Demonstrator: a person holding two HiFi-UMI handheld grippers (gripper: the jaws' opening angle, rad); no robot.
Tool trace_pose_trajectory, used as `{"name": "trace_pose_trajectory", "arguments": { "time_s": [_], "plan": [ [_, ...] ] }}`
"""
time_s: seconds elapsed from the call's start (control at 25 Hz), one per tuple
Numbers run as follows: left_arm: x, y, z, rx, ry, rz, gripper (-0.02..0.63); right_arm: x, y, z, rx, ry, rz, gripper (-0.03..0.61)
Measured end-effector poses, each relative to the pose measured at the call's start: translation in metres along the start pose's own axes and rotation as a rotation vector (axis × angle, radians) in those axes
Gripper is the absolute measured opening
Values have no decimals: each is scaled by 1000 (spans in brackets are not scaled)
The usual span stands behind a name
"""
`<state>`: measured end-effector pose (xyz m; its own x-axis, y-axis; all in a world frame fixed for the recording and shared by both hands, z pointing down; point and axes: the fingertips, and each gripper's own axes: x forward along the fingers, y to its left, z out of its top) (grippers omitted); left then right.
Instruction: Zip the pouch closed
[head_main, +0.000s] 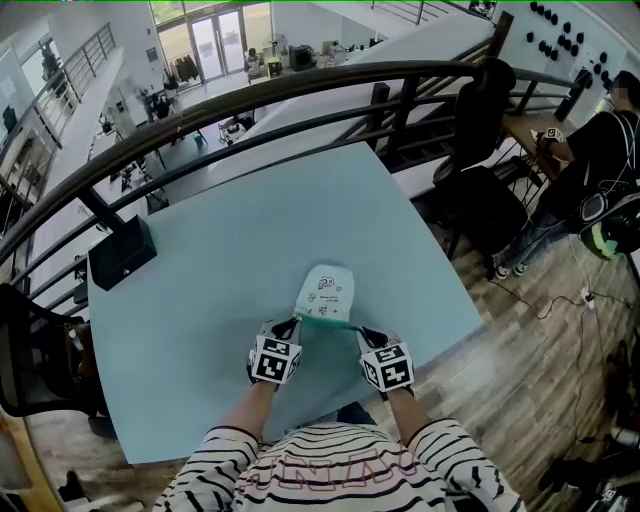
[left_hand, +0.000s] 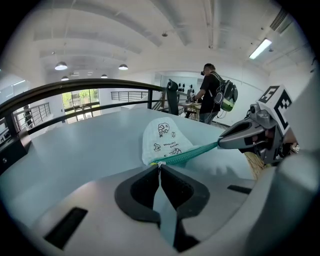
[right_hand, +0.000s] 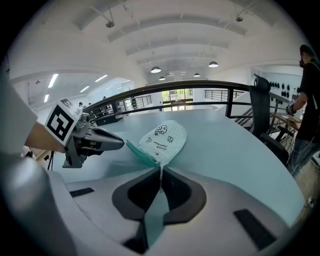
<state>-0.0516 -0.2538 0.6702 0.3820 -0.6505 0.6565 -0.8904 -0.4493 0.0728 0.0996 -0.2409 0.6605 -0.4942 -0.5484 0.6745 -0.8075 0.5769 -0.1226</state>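
My left tool (head_main: 296, 322) and right tool (head_main: 362, 331) each pinch one end of the pouch (head_main: 326, 292) on the desk (head_main: 220, 240). Its black print (right_hand: 161, 132) is too small to read.

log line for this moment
left gripper: shut on pouch corner | right gripper: shut on other corner | zip edge taut between them | pouch on table
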Motion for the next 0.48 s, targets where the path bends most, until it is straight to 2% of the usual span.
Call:
{"name": "trace_pose_trajectory", "arguments": {
  "time_s": [0.48],
  "plan": [
    [21, 1, -7, 18, 87, -9, 28, 16, -16, -6, 53, 29, -7, 38]
  ]
}}
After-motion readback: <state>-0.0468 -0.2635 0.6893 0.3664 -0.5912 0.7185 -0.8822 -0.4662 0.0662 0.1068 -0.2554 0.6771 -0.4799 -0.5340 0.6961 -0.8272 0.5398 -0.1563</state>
